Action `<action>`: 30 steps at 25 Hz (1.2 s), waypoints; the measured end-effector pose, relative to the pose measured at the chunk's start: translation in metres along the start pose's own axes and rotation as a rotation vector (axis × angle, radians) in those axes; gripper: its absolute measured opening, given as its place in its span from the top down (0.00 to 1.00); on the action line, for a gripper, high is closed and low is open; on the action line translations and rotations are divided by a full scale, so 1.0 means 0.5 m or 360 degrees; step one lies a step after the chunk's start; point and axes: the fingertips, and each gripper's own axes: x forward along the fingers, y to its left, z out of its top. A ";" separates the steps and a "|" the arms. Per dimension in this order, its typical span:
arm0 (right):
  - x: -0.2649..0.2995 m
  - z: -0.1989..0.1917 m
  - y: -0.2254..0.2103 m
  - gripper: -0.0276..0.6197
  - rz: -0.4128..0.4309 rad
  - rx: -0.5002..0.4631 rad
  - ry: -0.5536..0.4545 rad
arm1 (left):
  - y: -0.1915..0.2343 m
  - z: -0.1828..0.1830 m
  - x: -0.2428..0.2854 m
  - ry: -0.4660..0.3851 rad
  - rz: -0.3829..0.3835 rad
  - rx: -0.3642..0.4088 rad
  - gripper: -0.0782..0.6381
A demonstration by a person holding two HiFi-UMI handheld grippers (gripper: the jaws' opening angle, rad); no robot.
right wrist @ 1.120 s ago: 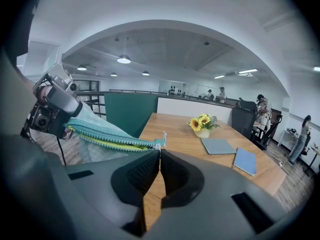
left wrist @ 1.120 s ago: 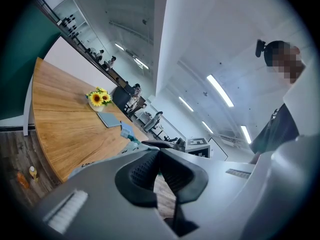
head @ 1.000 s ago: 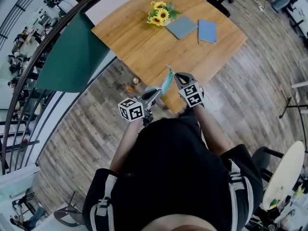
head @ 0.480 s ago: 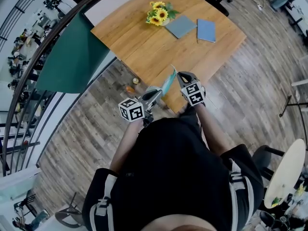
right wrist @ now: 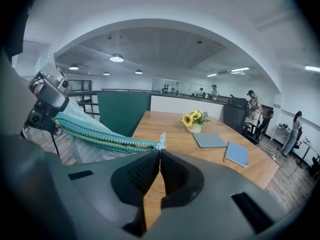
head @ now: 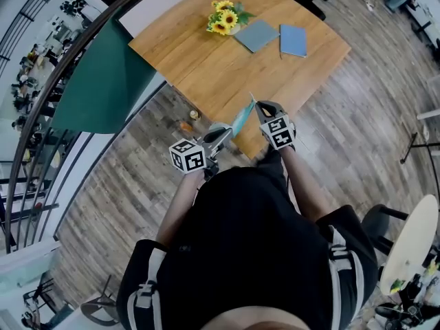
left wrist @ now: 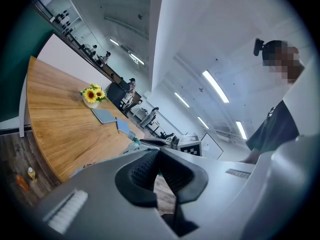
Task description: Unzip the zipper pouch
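I hold a teal zipper pouch (head: pixel 240 120) in the air over the near edge of the wooden table (head: pixel 206 60), stretched between both grippers. My left gripper (head: pixel 221 135) is shut on its lower end, and a sliver of the pouch (left wrist: pixel 134 140) shows past the closed left gripper (left wrist: pixel 159 151). My right gripper (head: pixel 258 107) is shut on a small pale tab (right wrist: pixel 161 139) at the zipper's upper end. In the right gripper view the zipper (right wrist: pixel 100 132) runs from the left gripper (right wrist: pixel 47 101) to the right gripper (right wrist: pixel 159 151). How far it is unzipped I cannot tell.
On the table's far side stand a vase of sunflowers (head: pixel 222 17) and two blue-grey notebooks (head: pixel 256 35) (head: pixel 293 40). A green panel (head: pixel 103 81) and a curved railing lie to the left. Small items (head: pixel 185 126) sit on the wood floor by the table's edge.
My right gripper has shifted slightly to the right with the pouch's upper end. The left gripper has stayed about where it was.
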 end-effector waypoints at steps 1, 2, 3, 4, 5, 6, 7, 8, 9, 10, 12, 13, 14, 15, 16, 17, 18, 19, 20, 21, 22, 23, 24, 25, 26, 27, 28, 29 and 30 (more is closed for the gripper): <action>-0.001 -0.003 0.000 0.95 -0.0001 0.0003 0.0004 | -0.001 -0.002 0.000 0.0004 -0.0001 0.0001 0.88; -0.002 -0.006 -0.001 0.94 -0.0002 0.0004 0.0007 | -0.002 -0.003 0.001 0.0008 -0.0002 0.0002 0.88; -0.003 -0.008 -0.001 0.94 -0.0003 0.0005 0.0009 | -0.003 -0.004 0.001 0.0012 -0.0003 0.0003 0.88; -0.004 -0.009 -0.002 0.94 -0.0004 0.0006 0.0010 | -0.005 -0.004 0.002 0.0014 -0.0003 0.0003 0.88; -0.004 -0.010 -0.003 0.94 -0.0006 0.0006 0.0009 | -0.005 -0.004 0.003 0.0015 -0.0002 0.0002 0.88; -0.005 -0.011 -0.004 0.94 -0.0008 0.0006 0.0009 | -0.006 -0.004 0.004 0.0016 -0.0002 0.0001 0.88; -0.005 -0.013 -0.005 0.94 -0.0009 0.0007 0.0011 | -0.007 -0.004 0.005 0.0017 -0.0002 0.0000 0.88; -0.006 -0.016 -0.006 0.94 -0.0009 0.0010 0.0015 | -0.008 -0.005 0.006 0.0019 -0.0002 0.0000 0.88; -0.007 -0.021 -0.007 0.93 -0.0005 0.0016 0.0023 | -0.008 -0.006 0.007 0.0022 -0.0002 0.0001 0.88; -0.008 -0.026 -0.007 0.93 0.0001 0.0021 0.0034 | -0.009 -0.007 0.008 0.0025 -0.0002 0.0003 0.88; -0.009 -0.036 -0.006 0.92 0.0015 0.0031 0.0060 | -0.010 -0.007 0.007 0.0032 0.0000 0.0009 0.88; -0.008 -0.041 -0.007 0.91 0.0020 0.0037 0.0073 | -0.009 -0.007 0.007 0.0034 0.0002 0.0011 0.88; -0.008 -0.045 -0.008 0.90 0.0020 0.0043 0.0083 | -0.008 -0.006 0.007 0.0034 0.0002 0.0011 0.88; -0.008 -0.050 -0.011 0.89 0.0014 0.0049 0.0091 | -0.008 -0.005 0.008 0.0031 0.0003 0.0010 0.88; -0.010 -0.053 -0.015 0.89 0.0005 0.0053 0.0096 | -0.008 -0.004 0.008 0.0026 0.0004 0.0008 0.88; -0.012 -0.055 -0.019 0.90 -0.0007 0.0057 0.0096 | -0.007 -0.003 0.008 0.0020 0.0005 0.0006 0.88; -0.014 -0.057 -0.023 0.90 -0.0019 0.0060 0.0092 | -0.006 -0.001 0.007 0.0012 0.0008 0.0003 0.88; -0.017 -0.060 -0.027 0.90 -0.0028 0.0064 0.0091 | -0.005 0.000 0.006 0.0003 0.0012 0.0000 0.88; -0.020 -0.066 -0.030 0.91 -0.0032 0.0071 0.0099 | -0.004 0.001 0.005 -0.0005 0.0015 -0.0003 0.88; -0.024 -0.072 -0.033 0.91 -0.0033 0.0077 0.0108 | -0.002 0.003 0.006 -0.0014 0.0020 -0.0005 0.88; -0.028 -0.075 -0.036 0.93 -0.0035 0.0081 0.0109 | -0.001 0.004 0.006 -0.0022 0.0024 -0.0008 0.88; -0.032 -0.074 -0.039 0.95 -0.0039 0.0082 0.0100 | 0.001 0.005 0.007 -0.0028 0.0028 -0.0010 0.88; -0.035 -0.072 -0.041 0.95 -0.0042 0.0082 0.0091 | 0.003 0.007 0.007 -0.0032 0.0032 -0.0010 0.88; -0.038 -0.074 -0.041 0.95 -0.0041 0.0083 0.0090 | 0.004 0.009 0.008 -0.0037 0.0036 -0.0009 0.88; -0.039 -0.081 -0.040 0.95 -0.0036 0.0084 0.0098 | 0.005 0.011 0.008 -0.0042 0.0039 -0.0008 0.88; -0.041 -0.087 -0.039 0.95 -0.0033 0.0083 0.0104 | 0.005 0.013 0.007 -0.0048 0.0042 -0.0008 0.88; -0.043 -0.090 -0.038 0.95 -0.0035 0.0078 0.0102 | 0.004 0.016 0.007 -0.0054 0.0043 -0.0007 0.88; -0.045 -0.091 -0.038 0.95 -0.0037 0.0075 0.0095 | 0.004 0.018 0.007 -0.0059 0.0044 -0.0006 0.88; -0.047 -0.091 -0.035 0.95 -0.0036 0.0077 0.0088 | 0.004 0.020 0.007 -0.0062 0.0046 -0.0003 0.88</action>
